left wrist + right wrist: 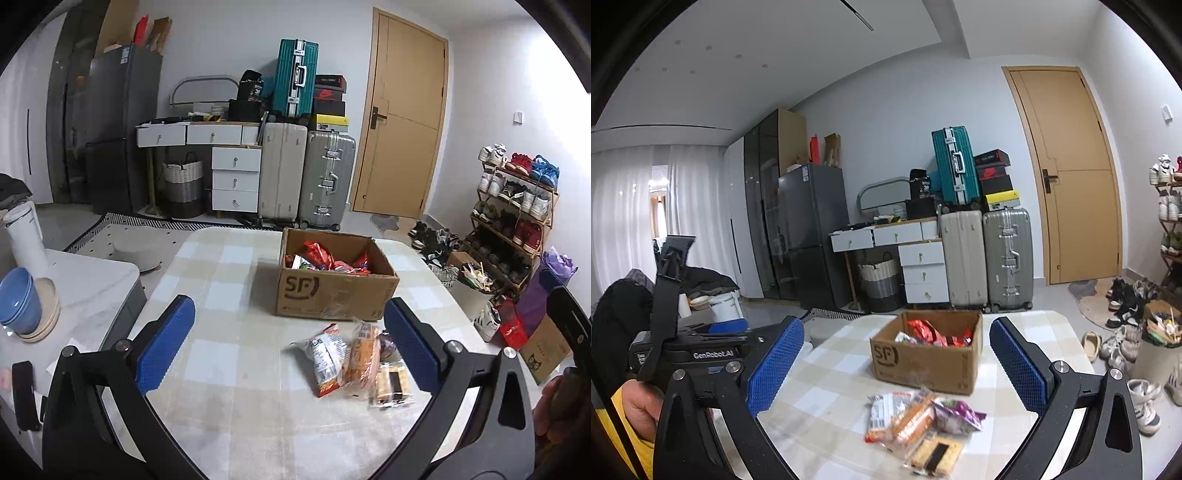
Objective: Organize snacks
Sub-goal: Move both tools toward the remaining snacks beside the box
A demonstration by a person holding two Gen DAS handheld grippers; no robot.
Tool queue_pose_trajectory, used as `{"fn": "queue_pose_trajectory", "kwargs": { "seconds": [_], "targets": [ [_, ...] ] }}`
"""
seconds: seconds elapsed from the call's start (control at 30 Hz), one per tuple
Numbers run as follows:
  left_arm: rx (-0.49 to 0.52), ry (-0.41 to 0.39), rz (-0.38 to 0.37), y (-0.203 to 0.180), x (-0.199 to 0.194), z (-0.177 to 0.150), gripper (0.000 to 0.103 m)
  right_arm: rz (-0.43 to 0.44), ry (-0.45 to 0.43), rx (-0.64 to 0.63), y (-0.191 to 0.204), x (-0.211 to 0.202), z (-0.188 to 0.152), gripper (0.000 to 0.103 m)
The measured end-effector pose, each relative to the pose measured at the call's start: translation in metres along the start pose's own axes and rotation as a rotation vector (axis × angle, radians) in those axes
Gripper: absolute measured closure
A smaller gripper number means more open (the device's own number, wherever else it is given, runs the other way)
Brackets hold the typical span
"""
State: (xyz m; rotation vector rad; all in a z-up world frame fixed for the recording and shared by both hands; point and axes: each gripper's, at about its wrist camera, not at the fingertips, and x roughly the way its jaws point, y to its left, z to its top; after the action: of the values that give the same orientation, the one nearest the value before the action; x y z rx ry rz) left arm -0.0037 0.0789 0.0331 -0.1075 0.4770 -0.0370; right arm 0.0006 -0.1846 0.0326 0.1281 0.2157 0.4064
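An open cardboard box (332, 295) (923, 363) marked SF stands on the checked tablecloth (229, 280), with red-wrapped snacks (325, 258) inside. In front of it several loose packets lie together: a white and red bag (327, 360) (882, 413), an orange pack (364, 356) (912, 421), a purple one (958, 415) and a clear pack of crackers (391, 384) (936, 456). My left gripper (289, 302) is open above the table, short of the packets, with nothing between its blue pads. My right gripper (897, 322) is open and holds nothing either.
A low side table at the left carries blue bowls (18, 302), plates and a white kettle (26, 240). Beyond the table are suitcases (325, 177), white drawers and a fridge. A shoe rack (517, 206), a bin (476, 291) and bags crowd the floor on the right.
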Motion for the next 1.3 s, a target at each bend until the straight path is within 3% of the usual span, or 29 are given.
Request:
{"fn": "queue_pose_trajectory", "kwargs": {
  "seconds": [0.27, 0.57, 0.87, 1.3],
  "targets": [
    [0.007, 0.072, -0.002, -0.011, 0.039, -0.029, 0.001, 0.0, 0.054, 0.056, -0.016, 0.003, -0.033, 0.001],
    [0.023, 0.127, -0.012, -0.019, 0.068, -0.041, 0.001, -0.016, 0.086, 0.08, -0.028, 0.015, -0.041, 0.001],
    [0.04, 0.251, -0.045, -0.028, 0.124, -0.066, 0.001, -0.063, 0.223, 0.11, -0.048, 0.052, -0.077, 0.001],
    [0.195, 0.428, -0.109, -0.101, 0.238, -0.096, 0.001, -0.115, 0.345, 0.208, -0.101, 0.095, -0.116, 0.001]
  ]
}}
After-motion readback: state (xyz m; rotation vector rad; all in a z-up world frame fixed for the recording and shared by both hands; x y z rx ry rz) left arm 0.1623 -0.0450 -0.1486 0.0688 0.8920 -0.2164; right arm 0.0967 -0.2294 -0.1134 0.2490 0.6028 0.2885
